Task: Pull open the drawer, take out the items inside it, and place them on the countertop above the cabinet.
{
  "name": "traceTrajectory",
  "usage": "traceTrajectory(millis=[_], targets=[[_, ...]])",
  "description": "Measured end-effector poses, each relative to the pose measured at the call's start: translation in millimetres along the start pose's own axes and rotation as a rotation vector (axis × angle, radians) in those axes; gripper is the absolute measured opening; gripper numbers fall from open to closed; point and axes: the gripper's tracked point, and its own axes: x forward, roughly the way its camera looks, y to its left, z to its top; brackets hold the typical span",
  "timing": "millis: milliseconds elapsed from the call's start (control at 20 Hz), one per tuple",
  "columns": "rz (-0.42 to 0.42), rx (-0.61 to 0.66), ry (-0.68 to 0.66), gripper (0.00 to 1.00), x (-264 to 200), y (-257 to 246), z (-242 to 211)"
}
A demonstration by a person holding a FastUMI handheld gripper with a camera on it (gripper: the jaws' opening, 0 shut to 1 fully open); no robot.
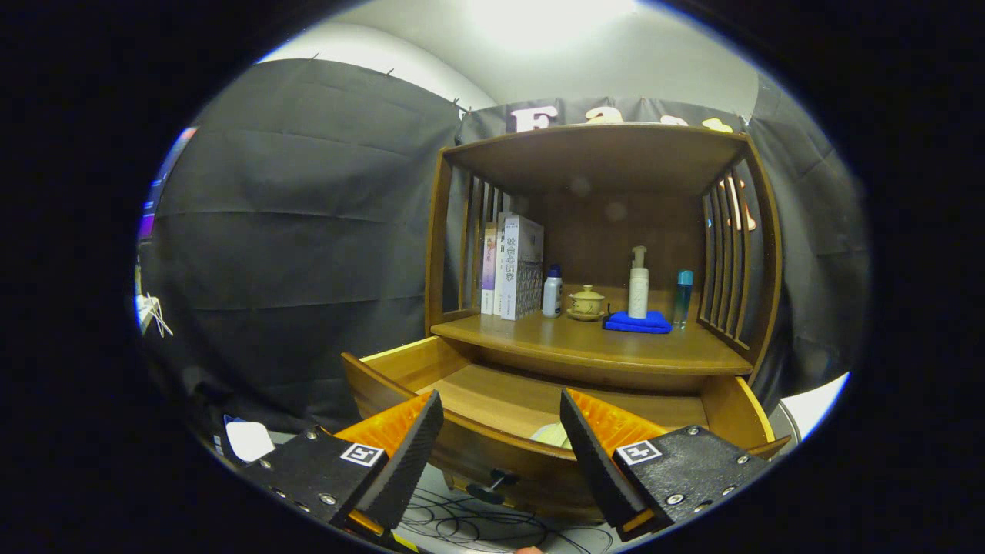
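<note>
A wooden cabinet has its drawer (400, 385) pulled out toward me, its knob (486, 489) low between my fingers. Inside the drawer a pale, yellowish item (552, 435) peeks over the front wall, mostly hidden by it. My gripper (502, 408) hovers open just in front of and above the drawer's front wall, with nothing between its fingers. The countertop (539, 342) above the drawer carries a blue cloth (637, 322) with a white pump bottle (638, 286) standing on it.
Also on the countertop: several upright books (514, 266), a small white bottle (552, 293), a lidded ceramic cup (586, 302) and a teal-capped bottle (682, 297). A shelf roof (600, 154) and slatted sides enclose it. Cables (477, 523) lie on the floor below the drawer.
</note>
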Motion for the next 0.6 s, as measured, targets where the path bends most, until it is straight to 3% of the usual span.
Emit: traceTrajectory(millis=[350,600], targets=[[-0.034,0.127,0.145,0.94,47.1,-37.3,10.2],[-0.075,0.218,0.297,0.94,79.3,-69.2,-15.2]])
